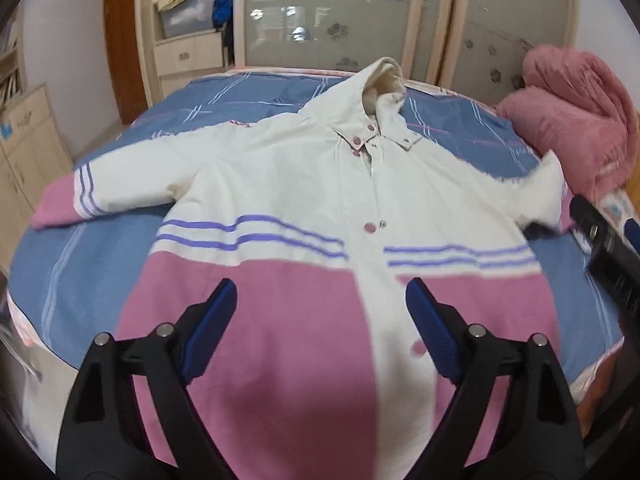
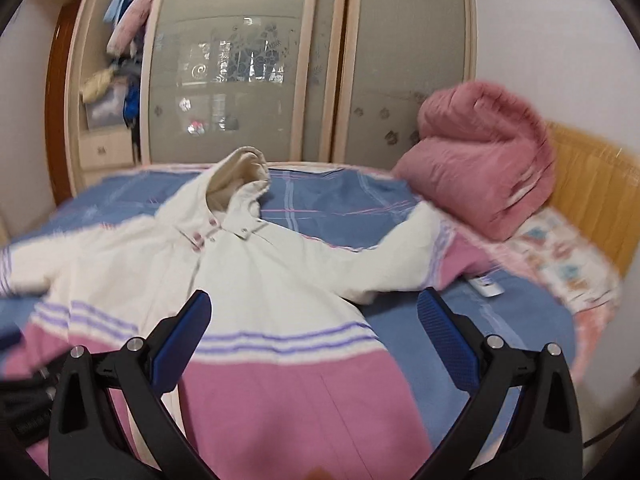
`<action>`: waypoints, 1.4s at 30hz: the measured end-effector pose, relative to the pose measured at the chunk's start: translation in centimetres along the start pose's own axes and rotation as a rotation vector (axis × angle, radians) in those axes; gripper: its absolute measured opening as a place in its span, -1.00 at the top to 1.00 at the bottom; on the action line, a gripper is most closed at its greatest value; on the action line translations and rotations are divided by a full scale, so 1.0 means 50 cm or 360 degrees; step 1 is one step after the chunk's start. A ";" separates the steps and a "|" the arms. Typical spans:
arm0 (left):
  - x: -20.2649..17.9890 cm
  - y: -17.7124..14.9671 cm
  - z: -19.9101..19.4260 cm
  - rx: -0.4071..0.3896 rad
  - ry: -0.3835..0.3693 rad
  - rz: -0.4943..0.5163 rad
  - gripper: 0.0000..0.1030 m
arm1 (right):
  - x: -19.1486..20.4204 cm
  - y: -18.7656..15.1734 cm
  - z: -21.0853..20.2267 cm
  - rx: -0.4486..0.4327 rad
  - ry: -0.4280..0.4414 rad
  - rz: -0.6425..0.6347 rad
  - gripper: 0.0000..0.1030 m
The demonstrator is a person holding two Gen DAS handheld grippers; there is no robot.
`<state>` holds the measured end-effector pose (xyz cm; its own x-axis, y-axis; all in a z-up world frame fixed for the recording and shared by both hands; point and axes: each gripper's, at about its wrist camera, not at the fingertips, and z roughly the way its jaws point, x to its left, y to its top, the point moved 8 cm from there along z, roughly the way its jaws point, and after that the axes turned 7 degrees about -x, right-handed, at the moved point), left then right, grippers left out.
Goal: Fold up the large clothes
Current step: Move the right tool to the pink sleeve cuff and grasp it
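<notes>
- Left wrist view: the left gripper [image 1: 320,304] hovers over the pink lower front of the hooded jacket [image 1: 320,184], its jaws wide apart and holding nothing.
- Right wrist view: the right gripper [image 2: 316,324] hangs above the jacket's right half, jaws likewise spread and empty.
- Position of the garment: the jacket lies face up and spread flat on the bed [image 1: 92,264], hood [image 1: 384,76] toward the wardrobe, both sleeves out to the sides.
- Step in hand, as judged: the garment is laid out and no fold is yet made.
- Next move, as judged: each gripper must close on a sleeve or side edge and carry it toward the button line; the padded cloth may slip or bunch.
- Surface: blue striped bedsheet; a small white remote-like object [image 2: 486,286] lies near the right cuff.
- Room: a rolled pink quilt [image 2: 480,160] at the headboard, and a sliding-door wardrobe [image 2: 312,60] behind.
</notes>
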<state>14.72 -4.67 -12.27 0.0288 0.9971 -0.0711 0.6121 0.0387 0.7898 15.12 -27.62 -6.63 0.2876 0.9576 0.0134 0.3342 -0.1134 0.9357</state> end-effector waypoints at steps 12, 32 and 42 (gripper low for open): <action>-0.178 0.063 0.133 -0.0070 0.0021 0.0006 -0.96 | -0.179 -0.004 0.327 0.0325 -0.0148 0.0157 -0.97; -0.339 0.039 0.209 -0.0027 0.0001 0.0309 -0.96 | -0.541 -0.124 0.486 0.0528 -0.0349 0.1139 -0.90; -0.340 0.022 0.261 0.0058 0.0027 0.0265 -0.96 | -0.604 -0.206 0.552 0.0635 -0.0011 0.1710 0.82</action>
<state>25.21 -22.43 -18.13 0.1193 0.9904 0.0694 0.6282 -0.1295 0.7672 27.74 -62.67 -26.41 0.6012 0.3137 0.7349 0.1735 -0.9490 0.2632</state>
